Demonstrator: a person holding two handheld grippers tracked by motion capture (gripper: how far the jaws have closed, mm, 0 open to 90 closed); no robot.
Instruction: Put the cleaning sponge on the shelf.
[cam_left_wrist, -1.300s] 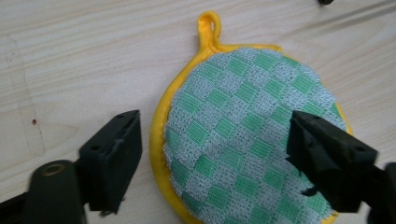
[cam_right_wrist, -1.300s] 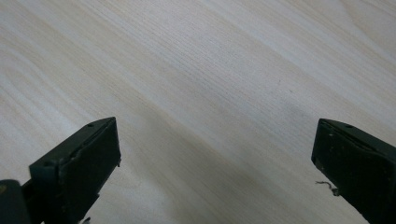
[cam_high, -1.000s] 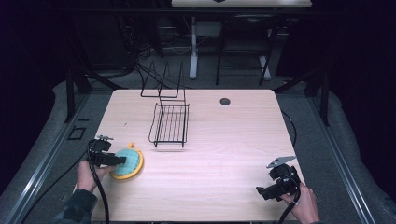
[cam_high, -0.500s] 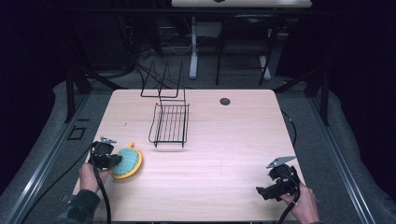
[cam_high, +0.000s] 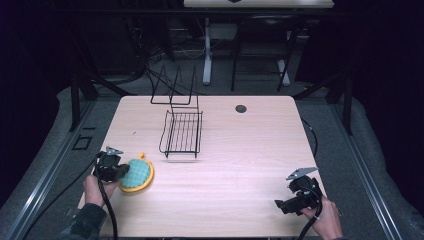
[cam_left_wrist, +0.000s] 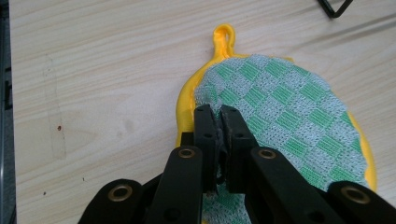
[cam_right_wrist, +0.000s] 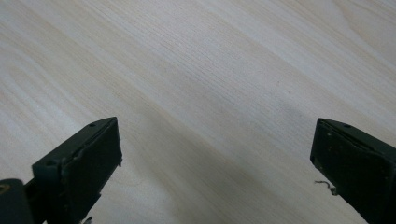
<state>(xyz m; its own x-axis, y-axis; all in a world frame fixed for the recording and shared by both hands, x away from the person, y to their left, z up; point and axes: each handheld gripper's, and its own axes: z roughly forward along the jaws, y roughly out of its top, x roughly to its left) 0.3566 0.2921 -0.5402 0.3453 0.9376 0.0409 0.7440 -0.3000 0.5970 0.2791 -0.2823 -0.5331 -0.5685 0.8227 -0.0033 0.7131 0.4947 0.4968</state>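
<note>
While the left gripper (cam_left_wrist: 219, 116) has just closed its jaws, they pinch the near edge of the round green-and-white checked knitted potholder with yellow trim and loop (cam_left_wrist: 289, 116), which lies flat on the pale wooden table (cam_high: 250, 150) near its front left corner, just in front of the black wire rack (cam_high: 182, 132). The right gripper (cam_right_wrist: 215, 154) hovers over bare wood at the front right, jaws spread wide.

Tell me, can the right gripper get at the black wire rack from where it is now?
Probably yes. The right gripper is open and empty, and bare light wooden table lies between it and the black wire rack. The left gripper pinches the green-checked yellow pot holder, well aside.
</note>
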